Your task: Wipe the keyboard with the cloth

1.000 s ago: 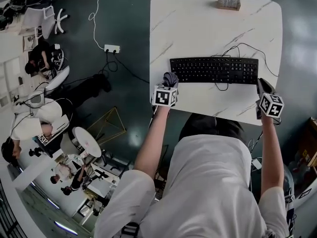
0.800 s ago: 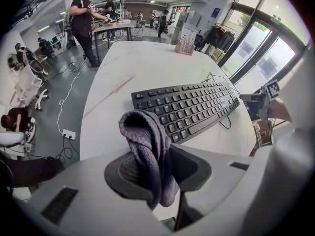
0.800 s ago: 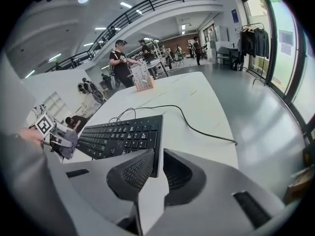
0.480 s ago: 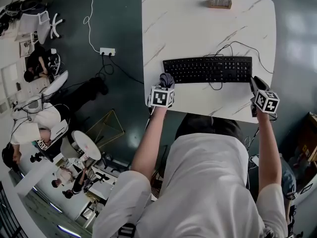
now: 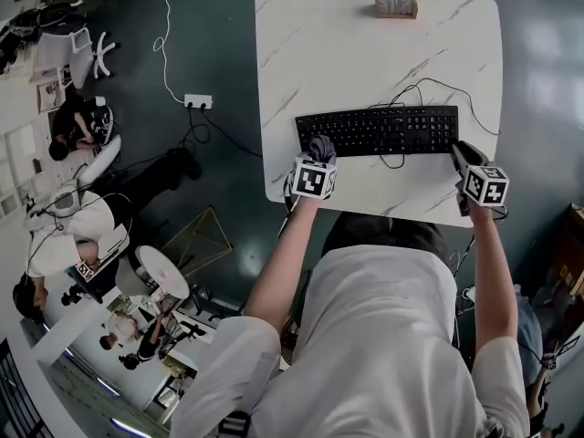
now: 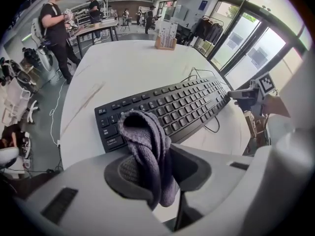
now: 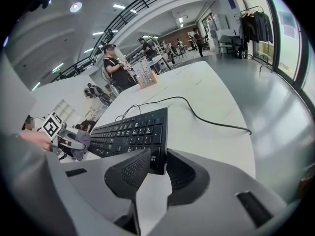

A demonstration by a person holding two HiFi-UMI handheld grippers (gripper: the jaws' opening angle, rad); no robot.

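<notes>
The keyboard (image 5: 379,130) lies flat on the white desk (image 5: 365,53), keys up. Its long side runs left to right, along the near edge of the desk. It sits in the near half of the desk. The number keys are at its right end. Its cable (image 5: 438,85) comes out of the back and loops over the desk toward the right edge.

Your left gripper (image 6: 155,173) has its jaws closed tight on the dark cloth (image 6: 147,146). The cloth sticks out in a folded lump over the left end of the keyboard. You cannot tell if it touches the keys.

Your right gripper (image 7: 156,167) is at the near right corner of the keyboard. Its jaws have just been opening. That corner sits between them, but the pads do not squeeze it.

The print on the keys is too small to read. Each gripper has a cube with black and white squares.

The far half of the desk is bare, except for a small wooden holder (image 5: 396,3) at the far edge. A thin strip of bare desk runs between the keyboard and the near edge. There is a little room at the left and right edges too.
</notes>
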